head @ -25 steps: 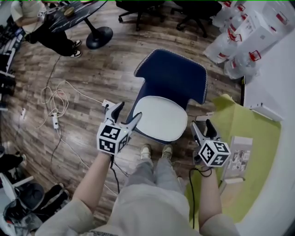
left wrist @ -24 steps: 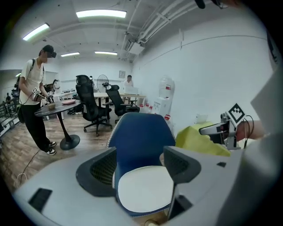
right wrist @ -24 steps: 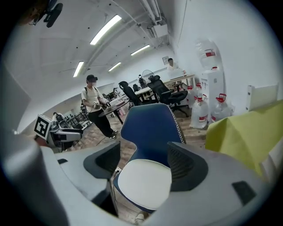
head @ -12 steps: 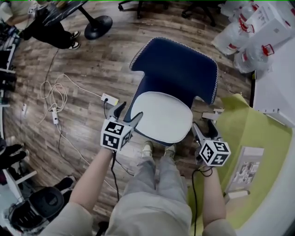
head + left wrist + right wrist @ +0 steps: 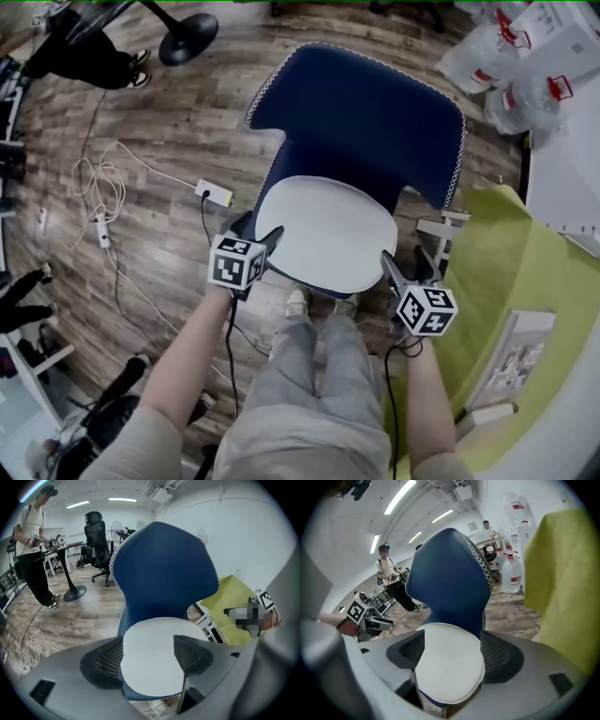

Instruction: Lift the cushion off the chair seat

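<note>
- The white cushion (image 5: 323, 234) lies flat on the seat of the blue chair (image 5: 361, 122), at the centre of the head view. It is not yet lifted.
- The left tongs (image 5: 259, 231) stand with jaws apart at the cushion's left edge. In their own view the cushion fills the gap between the jaws, but neither pad presses on it.
- The right tongs (image 5: 409, 266) are at the cushion's lower-right edge, and their jaws are opening. The cushion shows between them too, unclamped.
- The step in hand, as I judge it, is closing in for a two-sided grasp. To do it well, slide one jaw of each pair under the rim and one over it, taking the cushion alone and not the blue seat lip beneath.
- Take opposite edges at about the same depth, so the cushion rises level and does not fold or slip from one side.
- Close both pairs firmly before raising, then lift straight up, clear of the chair's back at the top of the frame.
- The rim looks thin and sits snug on the seat, so a jaw may skate over the top.
- Against the earlier head view, the chair now looms larger and higher in the frame.
- Both tongs have come down to the seat. The left pair stood off the seat's lower left and now reaches the cushion's rim. The right pair has drawn nearer its edge.
- The cushion has not shifted on the seat.
</note>
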### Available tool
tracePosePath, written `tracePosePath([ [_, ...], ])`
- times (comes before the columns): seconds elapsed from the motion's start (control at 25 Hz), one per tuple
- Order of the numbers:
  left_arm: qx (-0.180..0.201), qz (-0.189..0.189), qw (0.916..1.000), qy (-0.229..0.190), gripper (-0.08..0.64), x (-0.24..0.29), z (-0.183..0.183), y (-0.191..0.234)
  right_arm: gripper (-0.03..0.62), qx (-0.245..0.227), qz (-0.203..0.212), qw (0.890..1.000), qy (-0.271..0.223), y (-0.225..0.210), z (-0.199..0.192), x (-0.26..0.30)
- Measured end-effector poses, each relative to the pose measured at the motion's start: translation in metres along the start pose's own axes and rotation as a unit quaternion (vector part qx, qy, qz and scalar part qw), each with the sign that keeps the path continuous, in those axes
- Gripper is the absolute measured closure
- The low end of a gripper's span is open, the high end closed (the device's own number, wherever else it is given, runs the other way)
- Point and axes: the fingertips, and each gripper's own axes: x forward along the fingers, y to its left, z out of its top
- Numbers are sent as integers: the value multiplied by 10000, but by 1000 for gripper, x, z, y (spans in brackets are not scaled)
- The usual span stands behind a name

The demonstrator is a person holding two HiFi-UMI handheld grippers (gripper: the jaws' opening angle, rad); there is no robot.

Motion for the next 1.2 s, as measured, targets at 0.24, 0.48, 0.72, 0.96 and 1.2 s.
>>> tracePosePath([
  [0.24,-167,110,9991,371,232,53,-47,21,215,149,-93,9994,307,-30,-56,45],
  [0.48,-315,167,9976,587,229,88,-83,38,196,359,-190,9975,582,-57,-102,78],
  [0.72,-573,216,9955,724,229,114,-112,54,192,666,-228,9945,776,-74,-133,101],
  [0.96,-787,106,9946,661,227,123,-118,54,194,1311,-75,9868,944,-84,-167,110],
  [1.2,-955,-17,9924,777,333,115,-120,53,412,1125,238,9883,1000,-60,-156,108],
])
